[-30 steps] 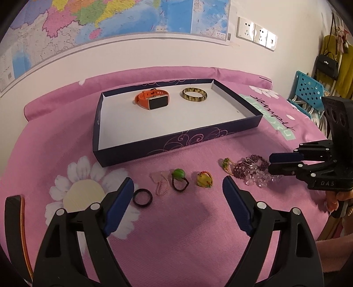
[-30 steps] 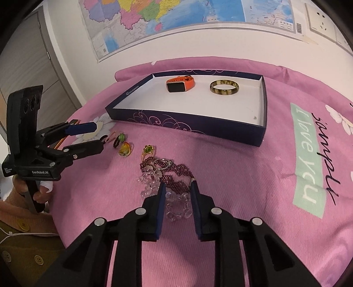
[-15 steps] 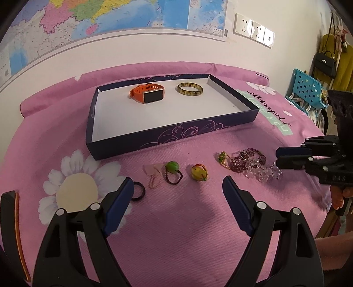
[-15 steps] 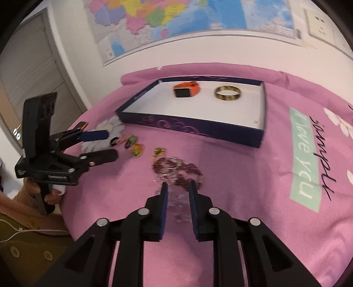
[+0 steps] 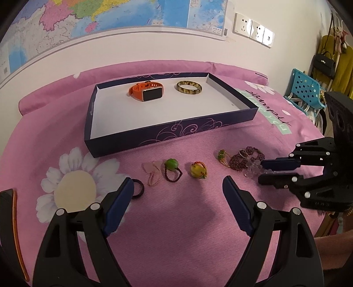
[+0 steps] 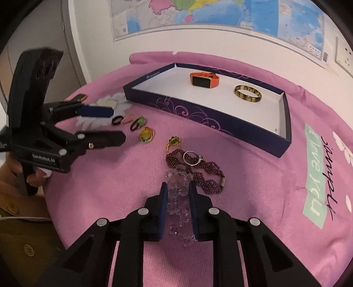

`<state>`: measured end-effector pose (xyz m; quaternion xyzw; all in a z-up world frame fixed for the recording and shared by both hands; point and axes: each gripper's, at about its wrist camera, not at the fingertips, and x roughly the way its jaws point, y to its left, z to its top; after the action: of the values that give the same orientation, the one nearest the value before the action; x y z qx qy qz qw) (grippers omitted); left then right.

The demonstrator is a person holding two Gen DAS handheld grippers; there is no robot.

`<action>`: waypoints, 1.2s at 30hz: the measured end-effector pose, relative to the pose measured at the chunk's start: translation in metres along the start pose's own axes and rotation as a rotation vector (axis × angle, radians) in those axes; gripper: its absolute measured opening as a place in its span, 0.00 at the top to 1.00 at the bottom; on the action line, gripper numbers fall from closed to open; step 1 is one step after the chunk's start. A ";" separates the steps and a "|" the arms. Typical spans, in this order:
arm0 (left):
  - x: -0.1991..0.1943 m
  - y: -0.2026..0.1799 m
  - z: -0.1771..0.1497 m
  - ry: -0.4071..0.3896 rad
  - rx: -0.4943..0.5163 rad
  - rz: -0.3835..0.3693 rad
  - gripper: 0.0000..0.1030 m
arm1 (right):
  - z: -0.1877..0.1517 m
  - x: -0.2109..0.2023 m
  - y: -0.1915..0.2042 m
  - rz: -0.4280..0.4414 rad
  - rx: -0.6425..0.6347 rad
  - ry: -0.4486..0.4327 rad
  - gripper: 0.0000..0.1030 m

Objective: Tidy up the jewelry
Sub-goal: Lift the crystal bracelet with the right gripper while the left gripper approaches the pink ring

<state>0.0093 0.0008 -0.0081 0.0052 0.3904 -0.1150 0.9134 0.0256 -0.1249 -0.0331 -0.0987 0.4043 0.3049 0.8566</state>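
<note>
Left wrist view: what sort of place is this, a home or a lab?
Probably a home bedroom: a pink floral bedspread covers the surface, a wall map hangs behind it, and a handbag hangs among clothes.

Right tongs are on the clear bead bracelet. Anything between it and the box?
The right tongs are closing around the clear bead bracelet. The purple bead bracelet and a silver ring lie just beyond it, touching its far end, toward the box. Lift clear of them and the box's near wall.
</note>
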 end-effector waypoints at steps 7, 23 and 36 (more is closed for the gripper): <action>0.001 -0.003 0.000 0.009 0.005 -0.038 0.27 | 0.001 -0.014 -0.009 0.062 0.072 -0.050 0.92; 0.014 -0.018 0.000 0.070 0.028 -0.143 0.51 | 0.002 -0.038 -0.033 0.143 0.215 -0.162 0.92; 0.034 -0.016 0.016 0.092 0.020 -0.113 0.59 | 0.003 -0.032 -0.039 0.161 0.247 -0.178 0.92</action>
<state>0.0398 -0.0231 -0.0199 -0.0026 0.4306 -0.1699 0.8864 0.0353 -0.1692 -0.0104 0.0673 0.3677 0.3279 0.8676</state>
